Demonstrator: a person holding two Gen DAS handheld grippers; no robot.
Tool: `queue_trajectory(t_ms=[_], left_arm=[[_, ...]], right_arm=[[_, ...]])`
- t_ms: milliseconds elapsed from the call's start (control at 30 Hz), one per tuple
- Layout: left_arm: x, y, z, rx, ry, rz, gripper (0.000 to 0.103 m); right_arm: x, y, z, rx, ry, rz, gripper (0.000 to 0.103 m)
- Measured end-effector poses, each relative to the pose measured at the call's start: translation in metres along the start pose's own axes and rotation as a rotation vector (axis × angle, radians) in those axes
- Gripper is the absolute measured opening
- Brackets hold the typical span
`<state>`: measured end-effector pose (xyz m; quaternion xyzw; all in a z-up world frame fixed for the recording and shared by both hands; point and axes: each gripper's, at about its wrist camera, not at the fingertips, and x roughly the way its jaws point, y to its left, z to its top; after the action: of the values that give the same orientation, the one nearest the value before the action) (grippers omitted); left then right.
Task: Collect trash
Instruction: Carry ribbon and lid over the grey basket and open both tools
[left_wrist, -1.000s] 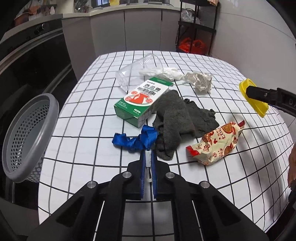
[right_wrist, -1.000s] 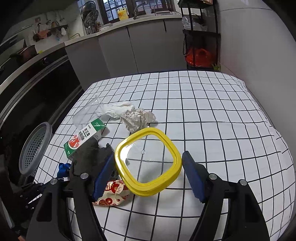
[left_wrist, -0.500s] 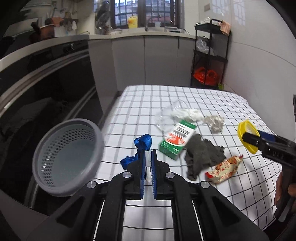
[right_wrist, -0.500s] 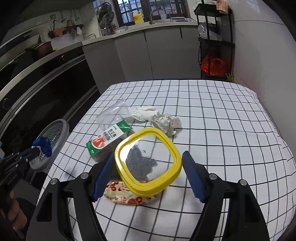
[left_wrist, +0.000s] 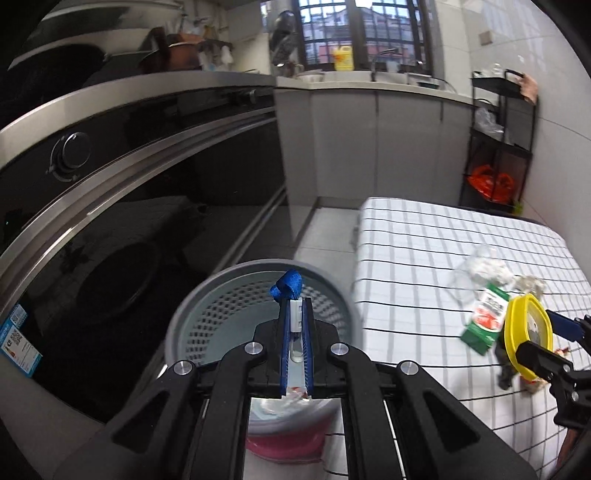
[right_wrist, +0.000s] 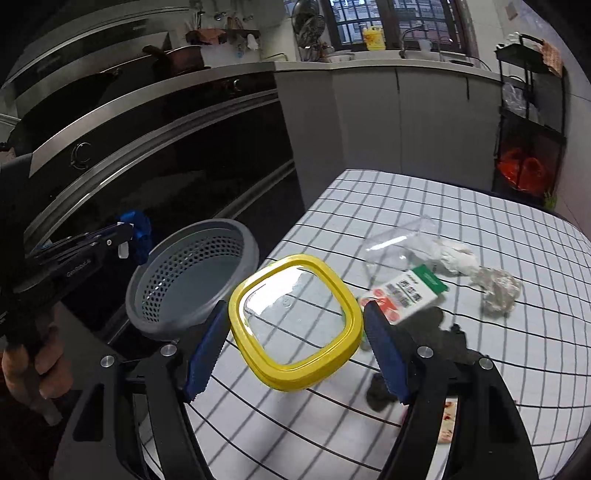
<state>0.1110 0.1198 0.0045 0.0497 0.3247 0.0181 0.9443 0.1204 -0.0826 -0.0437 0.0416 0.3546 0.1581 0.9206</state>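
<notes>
Blue woven ribbon (left_wrist: 286, 287), bunched into a soft loop, sticks out past the tips of the left gripper (left_wrist: 295, 314), whose blue-padded jaws are pressed together on it with a small white tag between them. It hangs above the mouth of a grey perforated plastic basket (left_wrist: 207, 314), round and smooth-rimmed, standing just beside the edge of the table (right_wrist: 406, 206) with its white cloth gridded in black. Something pinkish-red under the basket is cut off by the gripper body and hard to make out.

The right gripper (right_wrist: 295, 350) holds a rounded-square lid (right_wrist: 293, 319), yellow rim around a clear panel, pinched between its ribbed blue pads (right_wrist: 207, 350).

On the cloth lie a green-and-white carton (right_wrist: 404, 293), a clear cup (right_wrist: 399, 243) on its side, crumpled white tissue (right_wrist: 458, 258), a wad of crinkled paper (right_wrist: 498, 290), and a dark fuzzy rag (right_wrist: 443, 343) partly hidden behind the right finger. A red-printed wrapper (right_wrist: 447, 421) peeks out, mostly covered.
</notes>
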Motion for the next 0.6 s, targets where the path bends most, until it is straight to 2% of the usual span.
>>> queue_trajectory(t_ms=[233,400,600], left_arm=[[0.033,0.048,-0.003,-0.074,0.049,0.088,0.007],[0.053,0.06,-0.012,-0.113,0.108,0.082,0.007],[0.067,0.072,-0.017,-0.145,0.135,0.093,0.007]], right_arm=[[0.054,0.05,0.029,-0.073,0.008,0.08,0.071],[0.09,0.069,0.04,-0.093,0.047,0.11,0.071],[0.116,0.08,0.041,-0.12,0.079,0.116,0.071]])
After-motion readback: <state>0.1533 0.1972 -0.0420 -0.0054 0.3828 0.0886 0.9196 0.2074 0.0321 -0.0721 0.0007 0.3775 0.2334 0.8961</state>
